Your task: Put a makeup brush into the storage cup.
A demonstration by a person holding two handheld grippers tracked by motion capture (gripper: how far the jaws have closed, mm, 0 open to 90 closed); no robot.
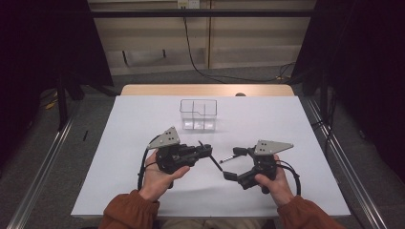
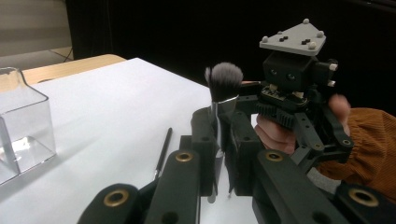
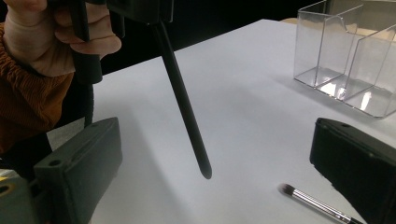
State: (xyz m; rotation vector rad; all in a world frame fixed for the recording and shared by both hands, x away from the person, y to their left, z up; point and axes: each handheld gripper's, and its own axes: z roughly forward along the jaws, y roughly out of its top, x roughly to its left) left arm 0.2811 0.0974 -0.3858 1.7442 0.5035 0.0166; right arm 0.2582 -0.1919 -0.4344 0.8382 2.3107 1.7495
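A large make-up brush with a fluffy grey-tipped head [image 2: 223, 81] and a long black handle [image 3: 182, 102] is clamped in my left gripper [image 1: 201, 151], which is shut on its silver ferrule. The handle [image 1: 212, 160] slants down toward the table, its tip between the wide jaws of my right gripper [image 1: 233, 163]. That gripper [image 3: 217, 140] is open and its pads touch nothing. A thin small brush [image 3: 308, 198] lies flat on the white table just beside the right jaw. It also lies beyond the left jaws [image 2: 163, 151].
A clear plastic organiser [image 1: 198, 114] with several compartments stands empty behind the grippers, mid-table. The white table top [image 1: 143, 124] has free room on both sides. Dark curtains and cables lie beyond the far edge.
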